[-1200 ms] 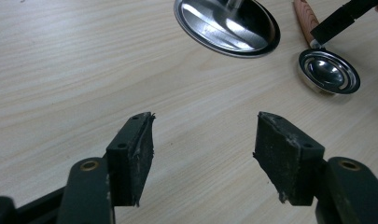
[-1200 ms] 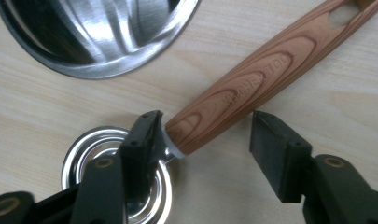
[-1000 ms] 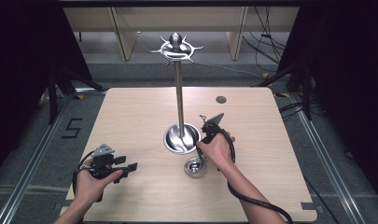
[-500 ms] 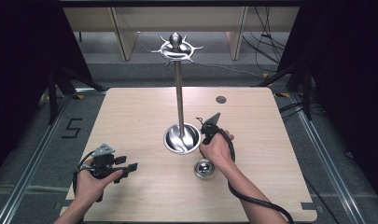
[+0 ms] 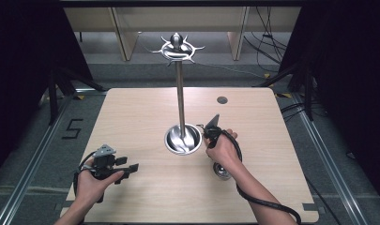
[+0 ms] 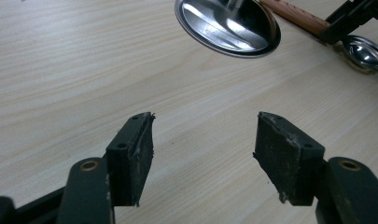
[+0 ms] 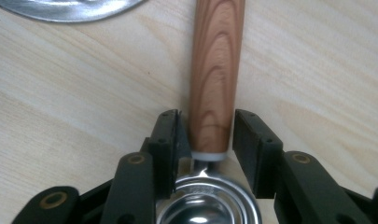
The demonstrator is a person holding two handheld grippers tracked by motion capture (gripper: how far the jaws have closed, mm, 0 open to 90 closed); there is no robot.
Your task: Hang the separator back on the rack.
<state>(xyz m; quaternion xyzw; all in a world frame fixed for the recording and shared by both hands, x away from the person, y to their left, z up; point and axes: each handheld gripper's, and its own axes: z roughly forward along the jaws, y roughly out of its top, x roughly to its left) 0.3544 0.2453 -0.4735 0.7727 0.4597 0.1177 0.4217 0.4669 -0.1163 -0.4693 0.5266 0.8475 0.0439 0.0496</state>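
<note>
- Right gripper [image 7: 205,154] clamped on wooden handle [image 7: 215,74] of a small steel scoop, jaws either side of the handle's lower end, just above the white collar.
- Scoop bowl [image 7: 210,207] sits directly below the jaws, between the gripper arms, shiny and facing up; in high view it peeks out on the table [image 5: 145,112] just behind the right hand [image 5: 224,151].
- Handle runs straight ahead of the right jaws toward the round steel base [image 5: 183,139] of the tall stand; base rim just beyond the handle tip, contact unclear.
- Stand pole [image 5: 180,93] upright from that base, hooked crown [image 5: 177,48] on top.
- Left gripper [image 6: 203,154] jaws spread wide, nothing between them, bare wood under and ahead.
- Stand base and scoop well ahead of the left jaws, off to their right.
- Left hand [image 5: 95,180] near the table's front edge, well apart from the right gripper.
</note>
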